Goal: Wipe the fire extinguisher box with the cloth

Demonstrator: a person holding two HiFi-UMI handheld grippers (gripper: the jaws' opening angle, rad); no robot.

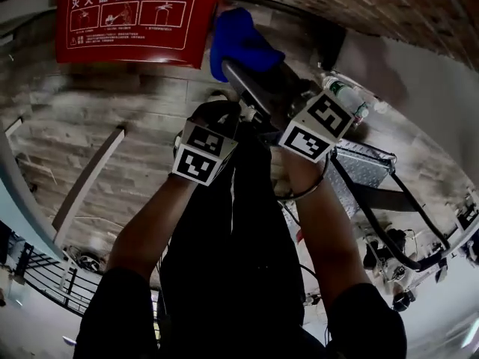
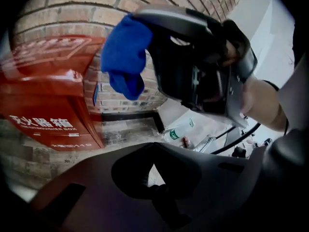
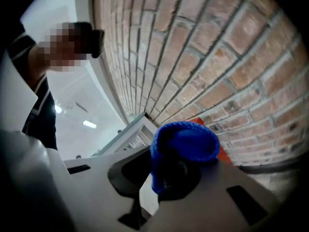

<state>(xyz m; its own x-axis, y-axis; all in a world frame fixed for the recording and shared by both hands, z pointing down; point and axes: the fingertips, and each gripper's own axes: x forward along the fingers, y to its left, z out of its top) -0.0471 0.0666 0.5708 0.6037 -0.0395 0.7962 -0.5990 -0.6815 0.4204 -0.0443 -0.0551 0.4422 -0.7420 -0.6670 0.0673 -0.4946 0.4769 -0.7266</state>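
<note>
The red fire extinguisher box point(image 1: 135, 17) stands at the top left of the head view, against the brick wall. My right gripper point(image 1: 233, 69) is shut on a bunched blue cloth point(image 1: 238, 40), held up just right of the box's edge and apart from it. The right gripper view has the cloth point(image 3: 186, 151) wedged between the jaws, with a sliver of the red box point(image 3: 226, 154) behind it. My left gripper point(image 1: 215, 114) sits lower, beside the right one. In its own view the left gripper point(image 2: 152, 170) is shut on nothing and looks toward the box point(image 2: 48, 95) and the cloth point(image 2: 123, 57).
The brick wall point(image 3: 217, 57) rises behind the box. A plastic bottle point(image 1: 344, 96) lies on the floor near a metal hand cart point(image 1: 363, 163) at the right. A railing point(image 1: 45, 275) shows at the lower left. A person point(image 3: 34, 81) stands at the right gripper view's left.
</note>
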